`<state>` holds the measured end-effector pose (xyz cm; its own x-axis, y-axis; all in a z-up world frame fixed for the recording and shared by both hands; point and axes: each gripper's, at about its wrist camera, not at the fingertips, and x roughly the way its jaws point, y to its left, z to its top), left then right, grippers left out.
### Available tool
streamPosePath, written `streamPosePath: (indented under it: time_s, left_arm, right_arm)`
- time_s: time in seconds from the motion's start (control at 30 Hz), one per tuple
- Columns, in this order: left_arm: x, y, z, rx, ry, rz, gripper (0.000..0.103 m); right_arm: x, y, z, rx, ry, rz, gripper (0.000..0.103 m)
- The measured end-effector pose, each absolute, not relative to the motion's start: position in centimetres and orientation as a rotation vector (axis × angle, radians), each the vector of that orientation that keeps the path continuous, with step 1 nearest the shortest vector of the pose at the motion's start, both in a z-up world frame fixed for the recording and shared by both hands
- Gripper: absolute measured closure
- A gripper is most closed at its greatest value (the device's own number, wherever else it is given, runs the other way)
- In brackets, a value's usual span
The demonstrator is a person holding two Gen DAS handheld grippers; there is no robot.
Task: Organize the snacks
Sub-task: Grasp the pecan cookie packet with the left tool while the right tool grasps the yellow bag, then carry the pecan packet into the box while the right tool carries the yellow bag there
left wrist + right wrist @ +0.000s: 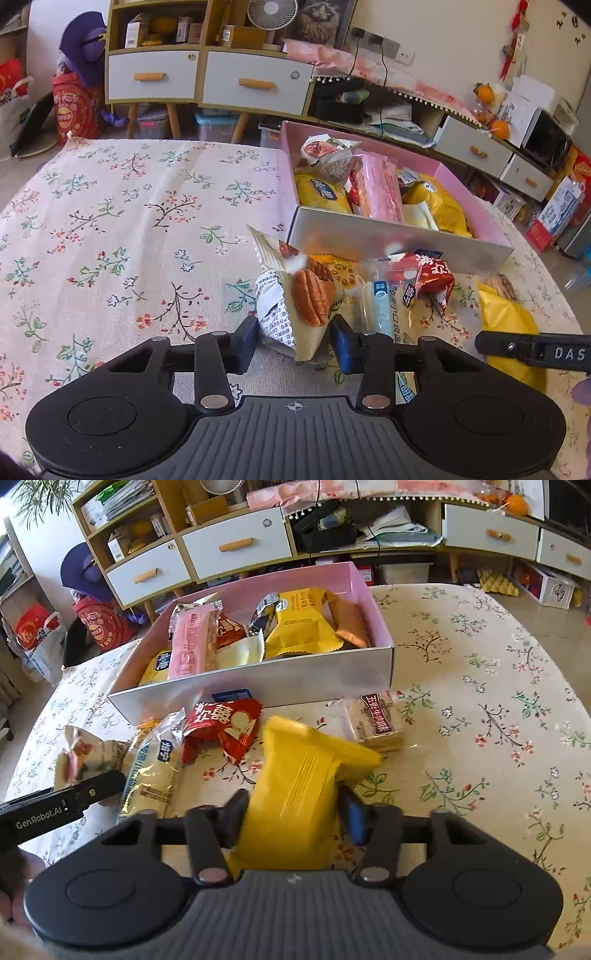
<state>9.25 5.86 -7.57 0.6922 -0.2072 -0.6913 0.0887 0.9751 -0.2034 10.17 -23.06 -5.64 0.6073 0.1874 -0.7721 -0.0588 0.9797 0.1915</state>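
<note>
We see the left gripper (293, 338) clamped on the pecan packet (295, 306), long axis away from camera; the right gripper (291, 812) pinches the yellow packet (299, 782), pointing toward the pink box (258, 686); only the right view shows the nougat bar (375, 720)

One pink box (364, 590) is seen on the table, with about eight snack packets counted inside, though some are partly hidden. Five loose packets are counted outside along its near side: one red (221, 729), one yellow (295, 794), one cream (295, 306), two clear-wrapped (375, 720).
</note>
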Motion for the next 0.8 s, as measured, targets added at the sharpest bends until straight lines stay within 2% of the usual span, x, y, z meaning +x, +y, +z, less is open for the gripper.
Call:
streamPosePath:
  time_s: [0.27, 0.8]
  left_arm:
    - [9.2, 5.6, -7.1, -0.136, 0.81, -0.156, 0.071]
    - [9.3, 6.2, -5.6, -0.17, 0.843, -0.166, 0.073]
  right_arm:
    - [10.2, -23.6, -5.4, 0.168, 0.918, 0.144, 0.066]
    - [10.0, -24.1, -3.6, 0.192, 0.902, 0.184, 0.067]
